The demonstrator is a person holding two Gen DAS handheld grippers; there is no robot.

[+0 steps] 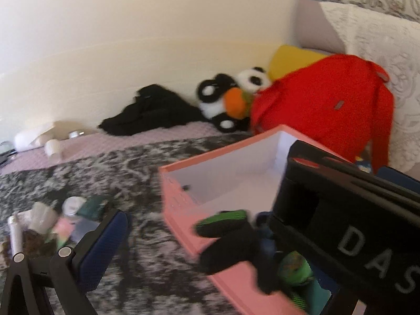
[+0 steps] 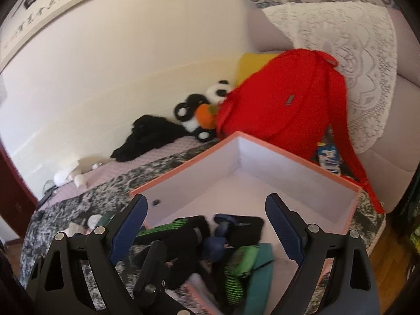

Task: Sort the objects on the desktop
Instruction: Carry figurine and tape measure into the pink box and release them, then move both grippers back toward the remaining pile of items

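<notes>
Pink box: your pink cardboard box sits open on the grey patterned bedspread, white inside, its far half bare.
Box contents: black-and-green socks, a dark blue bundle, a green pouch and a teal piece lie heaped in the near left corner.
Right gripper: your right gripper hangs over the near edge of the box with its blue-padded fingers spread wide and nothing between them; the heap lies right below and between them.
Draped sock: in the left wrist view one black sock with a green sole hangs over the near left wall of the box.
Left gripper: you see only one blue finger of your left gripper, low at the left over the bedspread; the black body of the other tool, lettered DAS, covers the right side, so you cannot tell how wide the left one stands.
Loose pile: a white roll, a small round tin and pale wrappers lie left of the box, just beyond your left finger.
Far side: a red backpack leans behind the box, a panda plush and black clothing to its left by the wall.
</notes>
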